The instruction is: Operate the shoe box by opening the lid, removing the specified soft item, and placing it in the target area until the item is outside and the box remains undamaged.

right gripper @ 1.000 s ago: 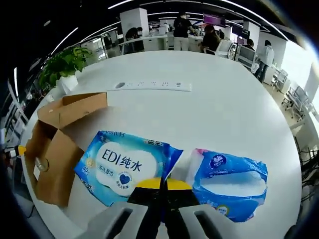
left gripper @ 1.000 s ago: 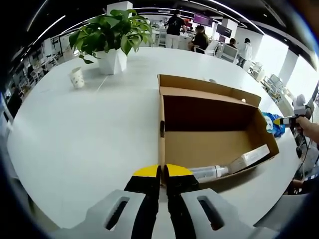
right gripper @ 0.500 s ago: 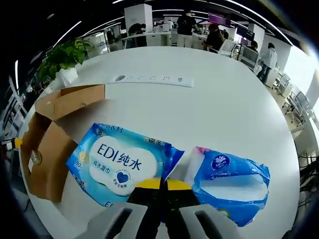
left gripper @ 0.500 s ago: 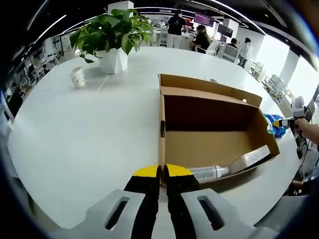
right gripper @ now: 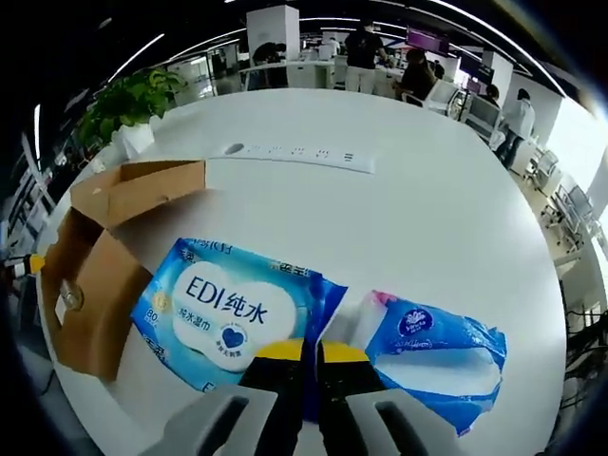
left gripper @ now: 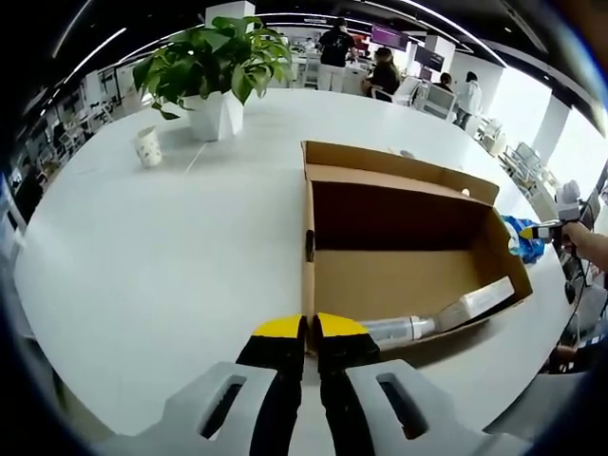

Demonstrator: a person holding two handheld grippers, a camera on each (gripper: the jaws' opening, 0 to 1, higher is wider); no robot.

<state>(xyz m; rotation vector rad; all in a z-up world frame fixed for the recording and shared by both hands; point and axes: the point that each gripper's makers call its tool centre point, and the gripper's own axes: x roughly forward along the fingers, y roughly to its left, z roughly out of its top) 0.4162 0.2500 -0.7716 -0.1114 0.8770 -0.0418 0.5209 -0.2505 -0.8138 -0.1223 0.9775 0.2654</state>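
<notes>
While the box [left gripper: 408, 252] lies open on the white table [left gripper: 171, 247], its lid folded back, the wipes pack [right gripper: 223, 309] rests flat outside it, just beside the box's outer wall. The pack's long axis runs leftward from the right gripper [right gripper: 304, 353], whose closed jaws seem to pinch its near corner, though the contact is hard to read. A tissue pack [right gripper: 437, 347] sits to the right. The left gripper [left gripper: 309, 328], jaws together, hovers at the box's near rim, above a tube [left gripper: 399, 329] inside.
</notes>
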